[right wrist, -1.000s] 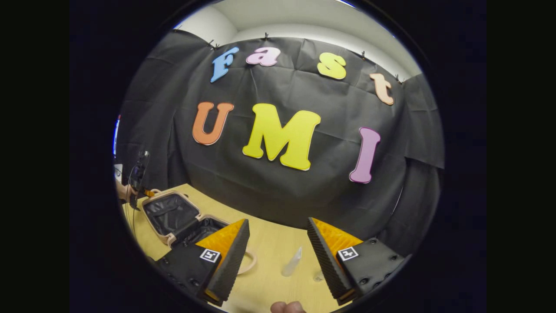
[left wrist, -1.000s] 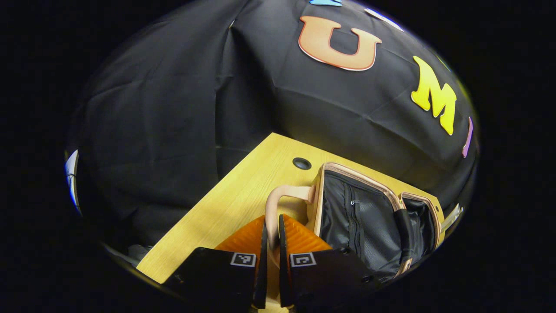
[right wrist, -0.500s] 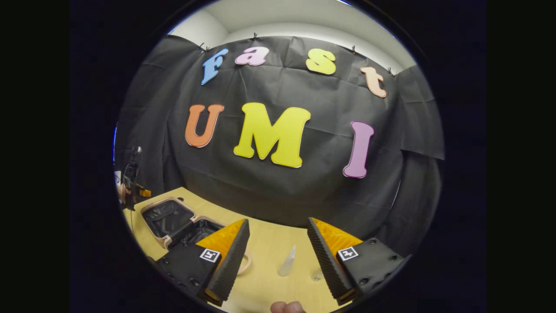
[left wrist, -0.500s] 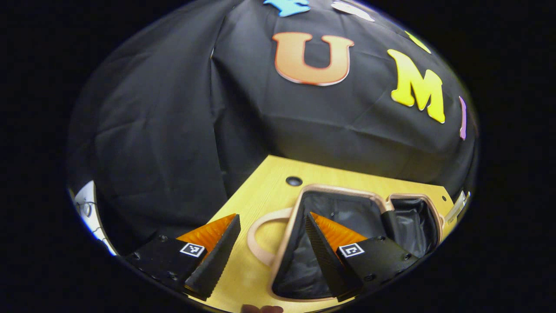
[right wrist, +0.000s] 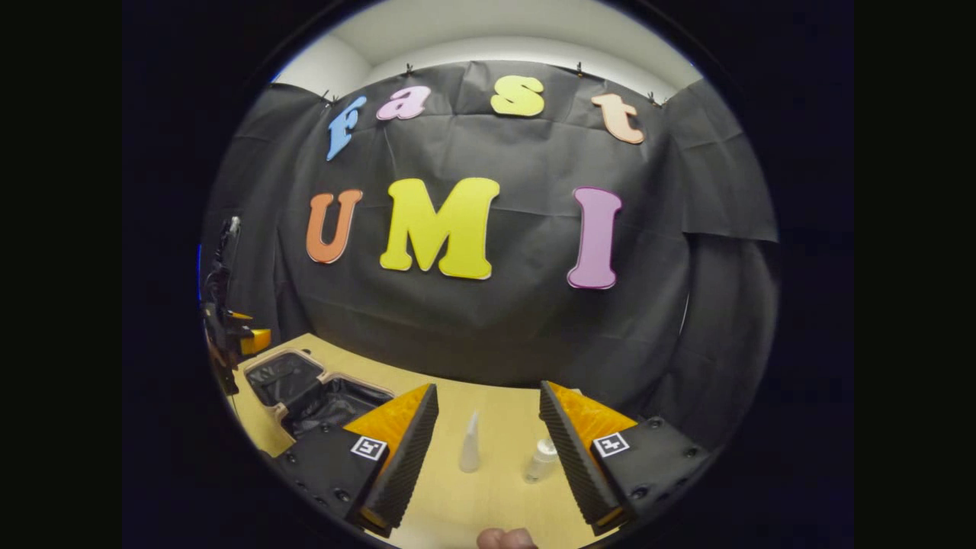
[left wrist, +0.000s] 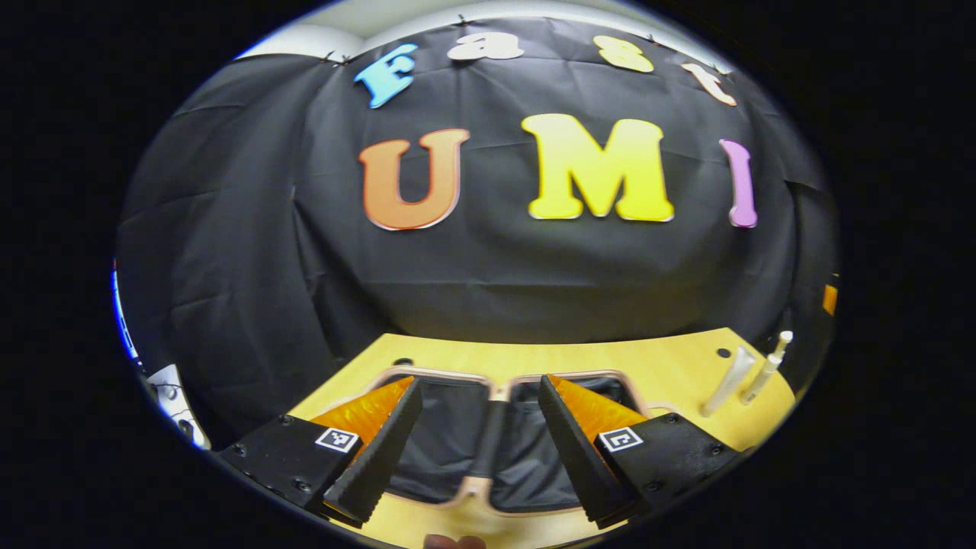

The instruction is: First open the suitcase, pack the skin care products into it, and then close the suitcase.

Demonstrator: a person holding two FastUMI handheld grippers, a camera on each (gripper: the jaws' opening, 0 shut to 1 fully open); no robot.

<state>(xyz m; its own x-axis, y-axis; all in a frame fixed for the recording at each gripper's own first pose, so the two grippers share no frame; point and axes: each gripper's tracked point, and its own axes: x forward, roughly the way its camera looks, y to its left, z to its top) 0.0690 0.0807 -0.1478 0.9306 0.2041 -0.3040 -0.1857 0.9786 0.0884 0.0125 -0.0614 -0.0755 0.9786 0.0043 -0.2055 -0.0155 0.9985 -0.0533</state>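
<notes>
In the left gripper view the left hand-held gripper (left wrist: 476, 442) is spread wide with nothing between its fingers, and it touches nothing. It hangs above the suitcase (left wrist: 488, 457), which lies flat and open on the desk (left wrist: 671, 366), its two dark-lined halves side by side under the fingers, close to the desk's near edge. Toward the desk's right edge stand two skin care products just beside each other, a pale tube (left wrist: 728, 374) and a slim white bottle (left wrist: 766, 370), both well apart from the suitcase.

In the right gripper view the right hand-held gripper (right wrist: 488, 450) is also wide open and empty. Between its fingers, farther along the desk (right wrist: 496, 427), the pale tube (right wrist: 470, 444) stands upright on its cap end and the clear bottle (right wrist: 540, 461) stands just beside the right finger, whether touching it I cannot tell. The open suitcase (right wrist: 305, 389) lies at the desk's left end, with the other hand-held gripper (right wrist: 236, 339) above its far half.
</notes>
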